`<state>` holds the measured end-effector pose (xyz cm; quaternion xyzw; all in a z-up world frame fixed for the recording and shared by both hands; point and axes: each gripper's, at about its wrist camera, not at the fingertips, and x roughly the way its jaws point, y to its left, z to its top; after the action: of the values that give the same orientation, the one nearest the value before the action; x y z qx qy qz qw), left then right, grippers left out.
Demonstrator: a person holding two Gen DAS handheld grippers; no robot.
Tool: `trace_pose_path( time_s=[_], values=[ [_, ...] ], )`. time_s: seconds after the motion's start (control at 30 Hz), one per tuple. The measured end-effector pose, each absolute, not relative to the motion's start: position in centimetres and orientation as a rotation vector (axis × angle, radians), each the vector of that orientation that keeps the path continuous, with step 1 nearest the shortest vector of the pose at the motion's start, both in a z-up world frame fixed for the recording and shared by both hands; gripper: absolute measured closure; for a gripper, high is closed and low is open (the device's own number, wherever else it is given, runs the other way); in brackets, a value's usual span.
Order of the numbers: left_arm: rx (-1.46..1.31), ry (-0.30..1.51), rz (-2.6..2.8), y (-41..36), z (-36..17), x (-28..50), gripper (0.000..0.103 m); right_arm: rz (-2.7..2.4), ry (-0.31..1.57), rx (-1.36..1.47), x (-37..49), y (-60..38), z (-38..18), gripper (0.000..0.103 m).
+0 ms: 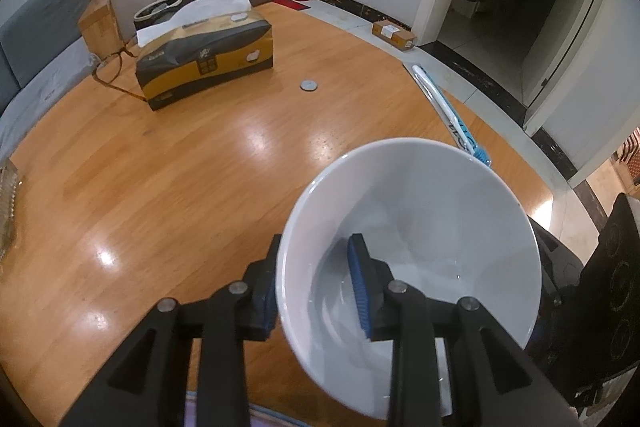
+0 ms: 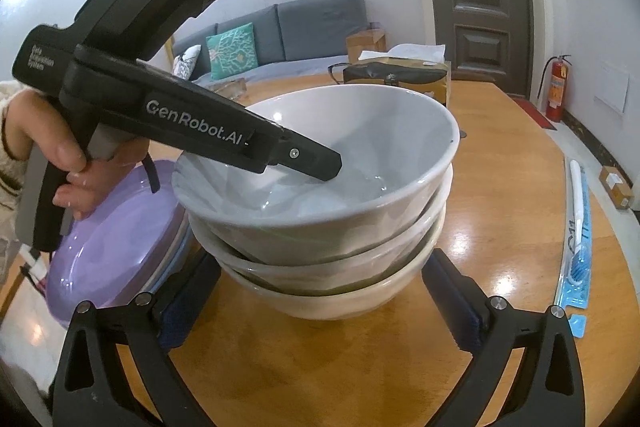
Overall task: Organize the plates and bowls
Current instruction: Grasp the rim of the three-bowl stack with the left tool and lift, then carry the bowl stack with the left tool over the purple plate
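Note:
A white bowl [image 1: 432, 211] fills the lower right of the left wrist view. My left gripper [image 1: 316, 287] is shut on its near rim, one blue pad inside and one outside. In the right wrist view this bowl [image 2: 360, 131] sits as the top of a stack of three bowls [image 2: 340, 267] on the round wooden table [image 2: 500, 187], with the left gripper [image 2: 312, 163] reaching in from the left. My right gripper [image 2: 324, 303] is open, its fingers on either side of the bottom bowl, apart from it. Purple plates [image 2: 112, 251] lie left of the stack.
A tissue box [image 1: 208, 59], glasses [image 1: 112, 67] and a small round disc [image 1: 309, 85] lie on the far side of the table. A packaged toothbrush [image 2: 576, 239] lies near the table's right edge. A sofa, a door and a fire extinguisher stand beyond.

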<state>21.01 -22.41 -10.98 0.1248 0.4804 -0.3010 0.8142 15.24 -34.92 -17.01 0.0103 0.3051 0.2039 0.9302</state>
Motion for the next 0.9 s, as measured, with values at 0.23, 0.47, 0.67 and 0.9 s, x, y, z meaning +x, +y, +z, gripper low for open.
trace_pose_path(
  time_s=[0.23,0.47,0.67,0.9],
  values=[
    [0.281,1.009,-0.640,-22.4,-11.0,20.7,0.076,0.389,0.643,-0.007,15.5,-34.2,-17.1,0.001],
    [0.293,0.993,-0.633,-22.4,-11.0,20.2,0.076,0.396,0.640,-0.013,15.5,-34.1,-17.0,0.001],
    [0.286,0.987,-0.619,-22.2,-10.8,19.6,0.076,0.417,0.620,0.017,14.8,-34.5,-17.1,0.001],
    [0.283,0.974,-0.616,-22.1,-10.2,19.4,0.076,0.417,0.595,0.022,14.2,-34.5,-16.4,0.001]
  ],
)
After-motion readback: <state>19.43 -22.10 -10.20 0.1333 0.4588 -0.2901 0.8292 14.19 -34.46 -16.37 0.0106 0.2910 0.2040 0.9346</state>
